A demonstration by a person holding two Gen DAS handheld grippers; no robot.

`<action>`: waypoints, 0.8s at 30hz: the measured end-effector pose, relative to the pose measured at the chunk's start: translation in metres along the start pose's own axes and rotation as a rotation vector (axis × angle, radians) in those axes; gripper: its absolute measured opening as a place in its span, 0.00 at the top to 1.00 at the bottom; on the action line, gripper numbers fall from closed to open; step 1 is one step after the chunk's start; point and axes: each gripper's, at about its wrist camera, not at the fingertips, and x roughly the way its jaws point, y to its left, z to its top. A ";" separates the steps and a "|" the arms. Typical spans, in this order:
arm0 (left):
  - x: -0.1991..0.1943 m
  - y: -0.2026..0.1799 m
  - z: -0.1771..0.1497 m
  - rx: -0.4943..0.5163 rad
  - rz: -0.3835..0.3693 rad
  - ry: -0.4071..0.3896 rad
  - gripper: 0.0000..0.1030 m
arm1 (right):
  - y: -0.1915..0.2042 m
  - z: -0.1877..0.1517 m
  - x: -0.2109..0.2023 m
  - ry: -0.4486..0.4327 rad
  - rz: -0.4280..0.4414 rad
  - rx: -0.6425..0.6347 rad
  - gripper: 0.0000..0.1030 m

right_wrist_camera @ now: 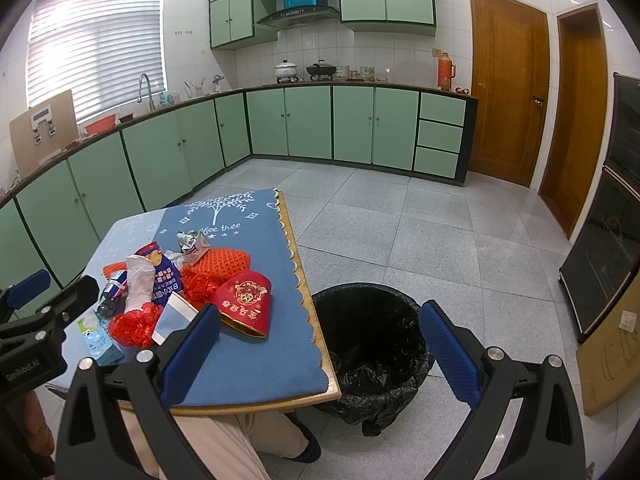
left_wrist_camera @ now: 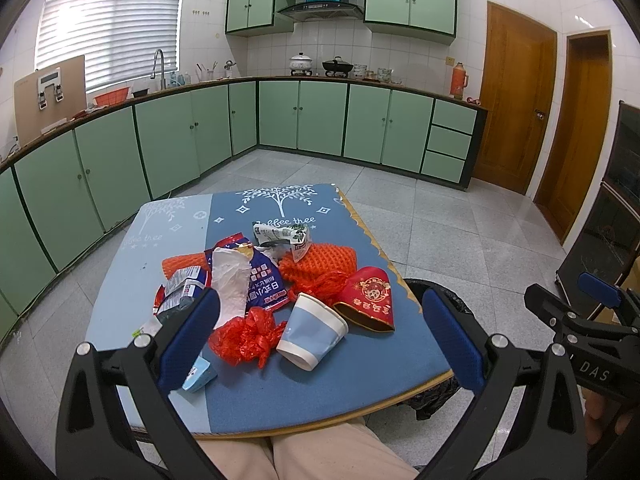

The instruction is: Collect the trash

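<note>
A small table [left_wrist_camera: 280, 392] with a blue cloth carries a heap of trash. Seen from the left wrist, the left gripper [left_wrist_camera: 320, 340] hangs above the near edge with its blue pads spread wide and nothing between them.

Just past its fingertips a blue-and-white paper cup [left_wrist_camera: 312, 330] lies on its side, long axis running from 7 to 1 o'clock, its open mouth toward 7 o'clock. At the cup's 9 o'clock, touching it, sits crumpled red plastic [left_wrist_camera: 244, 340]. At its 2 o'clock lies a red paper cone [left_wrist_camera: 370, 298] with gold print, its wide opening facing 5 o'clock.

Behind these lie orange foam netting [left_wrist_camera: 328, 258], a dark blue snack wrapper [left_wrist_camera: 266, 284] with white plastic [left_wrist_camera: 230, 286] draped over it, and what may be a crushed carton [left_wrist_camera: 282, 236], too crumpled to be sure.

From the right wrist, the right gripper [right_wrist_camera: 320, 344] is likewise agape and empty, above a black-lined trash bin [right_wrist_camera: 372, 344] standing on the floor beside the table at 3 o'clock.
</note>
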 end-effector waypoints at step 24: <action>0.000 0.000 0.000 -0.001 0.000 0.002 0.05 | 0.002 0.001 0.002 0.002 0.000 0.001 0.06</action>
